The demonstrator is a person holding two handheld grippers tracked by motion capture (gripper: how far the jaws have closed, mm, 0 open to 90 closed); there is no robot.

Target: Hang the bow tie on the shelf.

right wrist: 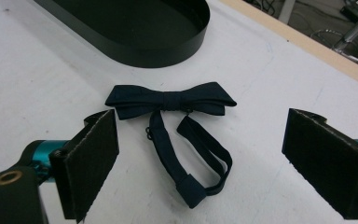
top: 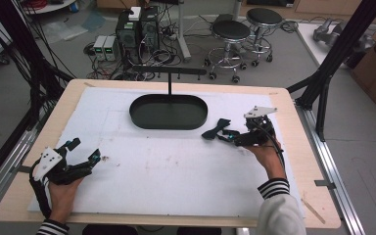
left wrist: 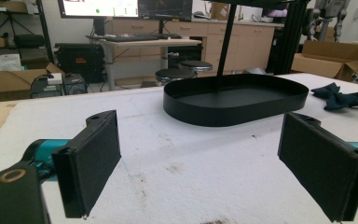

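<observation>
Right gripper (right wrist: 200, 154) over bow tie (right wrist: 170, 101) on white surface (right wrist: 51, 93), jaws spread wide. Left gripper (left wrist: 200, 163) well apart, jaws likewise spread, near black tray (left wrist: 235, 100).

The left gripper (left wrist: 214, 163) hovers over the white mat (left wrist: 191, 154) with its two black jaws spread wide apart, nothing between them. Ahead sits an oval black tray (left wrist: 235, 109), and a dark bow tie (left wrist: 338, 98) lies to its right.
</observation>
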